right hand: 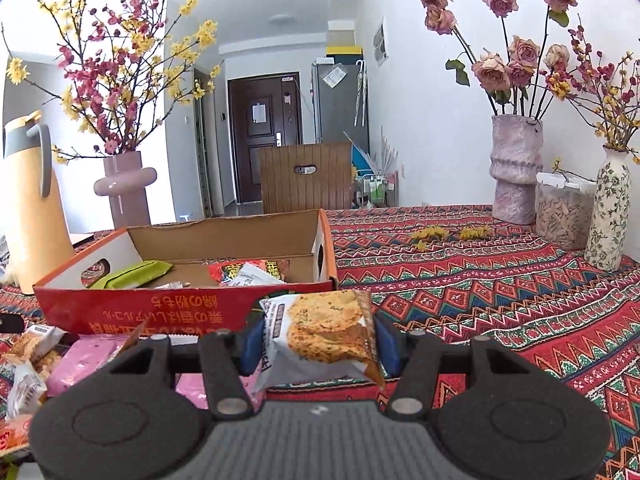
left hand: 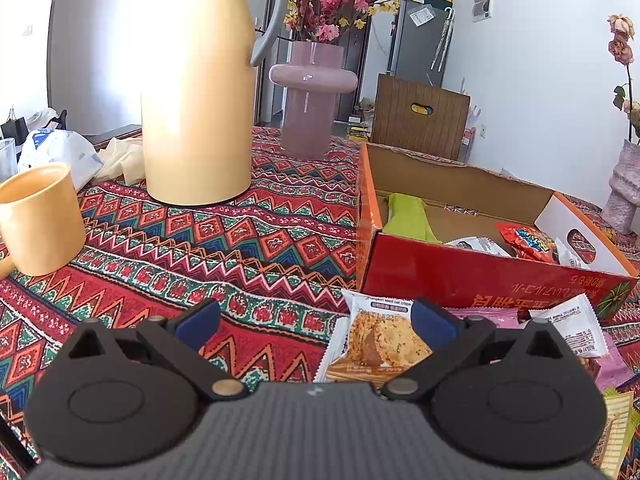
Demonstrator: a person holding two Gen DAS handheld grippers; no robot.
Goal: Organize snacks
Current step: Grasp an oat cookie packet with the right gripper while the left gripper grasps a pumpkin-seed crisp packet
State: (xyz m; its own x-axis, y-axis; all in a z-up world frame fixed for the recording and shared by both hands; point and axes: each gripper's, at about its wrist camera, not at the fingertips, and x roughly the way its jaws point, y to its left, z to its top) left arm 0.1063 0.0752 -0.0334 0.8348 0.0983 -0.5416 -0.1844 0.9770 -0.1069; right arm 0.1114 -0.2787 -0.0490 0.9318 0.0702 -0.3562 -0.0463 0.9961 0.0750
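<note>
A red cardboard box (left hand: 460, 276) (right hand: 160, 304) sits open on the patterned tablecloth and holds a green packet (left hand: 408, 216) (right hand: 136, 274), a red packet (left hand: 528, 242) and white packets. My right gripper (right hand: 316, 340) is shut on an oat crisp packet (right hand: 324, 332) and holds it in front of the box's near right corner. My left gripper (left hand: 316, 322) is open and empty, low over the cloth. Another oat crisp packet (left hand: 376, 344) lies just inside its right finger. Pink and white packets (left hand: 568, 332) (right hand: 88, 360) lie in front of the box.
A yellow thermos jug (left hand: 200, 92) (right hand: 28, 208), a yellow mug (left hand: 40, 220) and a pink vase (left hand: 308, 100) (right hand: 124, 184) stand left of the box. A rose vase (right hand: 516, 168), a seed jar (right hand: 564, 216) and a floral vase (right hand: 608, 216) stand far right.
</note>
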